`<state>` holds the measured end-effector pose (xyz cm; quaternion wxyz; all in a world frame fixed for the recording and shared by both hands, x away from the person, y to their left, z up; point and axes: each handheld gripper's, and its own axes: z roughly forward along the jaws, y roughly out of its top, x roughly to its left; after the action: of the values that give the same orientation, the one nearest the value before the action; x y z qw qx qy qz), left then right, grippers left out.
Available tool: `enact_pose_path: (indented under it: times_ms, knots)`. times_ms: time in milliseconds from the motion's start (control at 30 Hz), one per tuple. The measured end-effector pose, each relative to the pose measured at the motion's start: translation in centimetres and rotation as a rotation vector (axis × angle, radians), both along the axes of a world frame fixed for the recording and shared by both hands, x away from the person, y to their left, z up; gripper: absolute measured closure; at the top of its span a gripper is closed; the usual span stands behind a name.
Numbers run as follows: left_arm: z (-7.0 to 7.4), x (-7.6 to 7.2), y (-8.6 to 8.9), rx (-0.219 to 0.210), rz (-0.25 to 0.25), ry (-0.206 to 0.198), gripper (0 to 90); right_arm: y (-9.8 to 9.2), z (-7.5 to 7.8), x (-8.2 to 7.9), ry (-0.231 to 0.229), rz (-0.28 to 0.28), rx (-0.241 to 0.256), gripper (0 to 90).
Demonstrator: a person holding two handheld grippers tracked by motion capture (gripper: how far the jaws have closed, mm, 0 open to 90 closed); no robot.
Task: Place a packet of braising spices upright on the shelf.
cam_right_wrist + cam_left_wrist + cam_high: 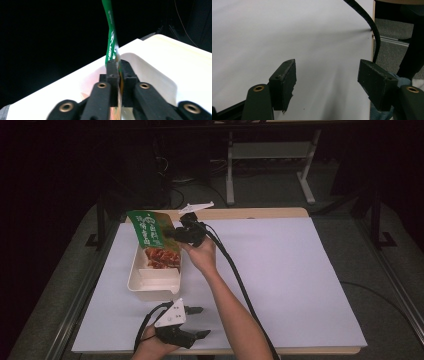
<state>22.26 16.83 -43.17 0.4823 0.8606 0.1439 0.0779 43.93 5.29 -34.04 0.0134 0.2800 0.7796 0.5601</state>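
While our right gripper (172, 233) pinches the pouch (152, 237) by its right edge, the pouch hangs tilted over the far end of the box (150, 287), its lower part dipping inside the rim. We judge the job as about half done: the pouch is picked up and brought to the box, but it is not yet laid in and let go. What is left, as we read it, is to lower it flat into the box and spread the jaws.

Seen from the right gripper (117, 67) view, our jaws are pressed onto the pouch (111, 37), which stands edge-on between them and rises thin and slightly bowed above the box (162, 65) behind it. We cannot tell from here whether the bottom of the pouch touches the box floor.

Our left gripper (197, 321) rests on the near side of the box, apart from it, low over the table (280, 270). In the left gripper (325, 82) view its jaws stand spread wide with nothing between them but white table (287, 30).

As for the pouch, it is flat and flexible, green across the top with white lettering, and shows a reddish-brown food picture on its lower half. It looks light and limp enough to bend where we hold it. The box is cream, oblong, with rounded corners, and a divider crosses it toward its near end.
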Motion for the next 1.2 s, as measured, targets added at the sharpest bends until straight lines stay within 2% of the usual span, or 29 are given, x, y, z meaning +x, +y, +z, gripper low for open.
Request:
enact_pose_path:
  times_ms: [367, 667, 800, 1200]
  knots:
    - [-0.1, 0.1, -0.2, 0.011, 0.004, -0.001, 29.1, -1.6, 0.9, -0.4, 0.007, 0.005, -0.063, 66.6]
    - [-0.2, 0.2, -0.2, 0.011, 0.014, 0.001, 28.4, -3.6, 1.2, -1.0, 0.007, 0.002, -0.078, 62.8]
    - [-0.2, 0.2, -0.3, 0.012, 0.018, 0.004, 28.0, -4.3, 1.1, -1.2, 0.024, 0.005, -0.095, 60.1]
    - [-0.4, 0.4, -0.4, 0.014, 0.018, 0.016, 27.6, -6.4, 0.8, -2.1, 0.034, 0.023, -0.103, 55.7]
